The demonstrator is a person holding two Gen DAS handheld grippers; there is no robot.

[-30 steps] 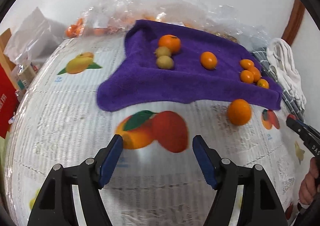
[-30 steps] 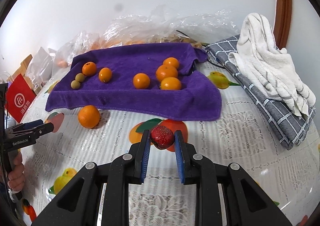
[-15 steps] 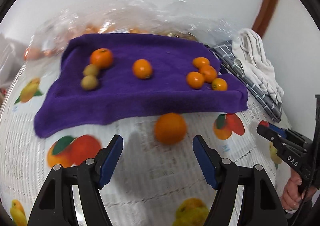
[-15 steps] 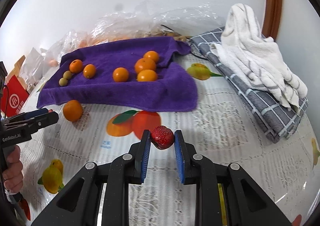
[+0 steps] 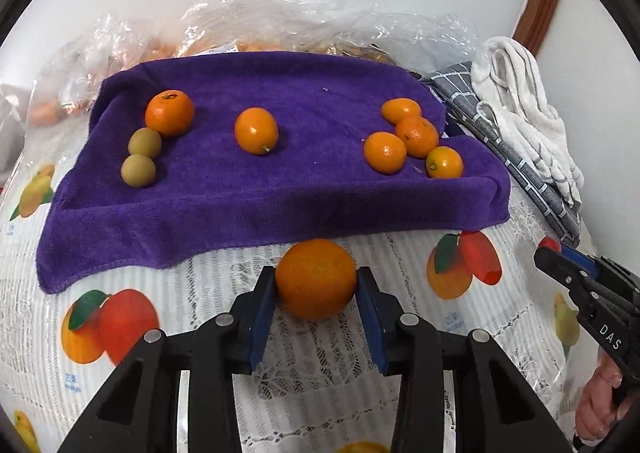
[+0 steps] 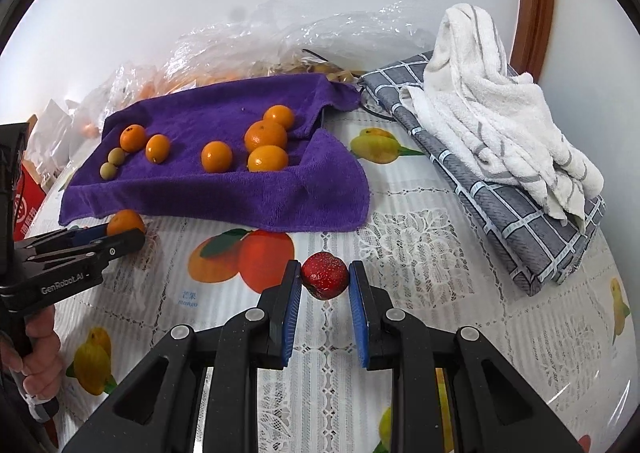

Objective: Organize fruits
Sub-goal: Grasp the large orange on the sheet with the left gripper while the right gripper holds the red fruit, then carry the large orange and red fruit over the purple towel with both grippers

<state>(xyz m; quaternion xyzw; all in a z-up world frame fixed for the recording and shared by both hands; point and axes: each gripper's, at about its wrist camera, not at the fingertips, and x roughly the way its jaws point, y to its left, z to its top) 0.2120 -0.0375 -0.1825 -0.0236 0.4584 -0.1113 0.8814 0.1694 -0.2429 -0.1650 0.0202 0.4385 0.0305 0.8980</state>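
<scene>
A loose orange (image 5: 316, 287) sits on the fruit-print tablecloth just in front of the purple towel (image 5: 280, 205). My left gripper (image 5: 316, 273) is closing on it, and both blue pads touch its sides. The right wrist view shows the same orange (image 6: 125, 221) at the left gripper's (image 6: 100, 243) tips. My right gripper (image 6: 325, 271) is shut on a small red fruit (image 6: 325, 280), held above the tablecloth to the right of the towel (image 6: 240, 189). Several oranges and two small greenish fruits (image 5: 140, 157) lie on the towel.
Crumpled clear plastic bags (image 5: 304, 25) holding more fruit lie behind the towel. A grey checked cloth (image 6: 520, 213) with a white towel (image 6: 500, 109) on it lies at the right. A red box (image 6: 28, 205) stands at the far left. A person's hand (image 6: 36, 357) holds each gripper handle.
My left gripper swung right from bare tablecloth to the loose orange, and its jaws came in from wide open onto it. My right gripper, still holding the red fruit, drifted slightly.
</scene>
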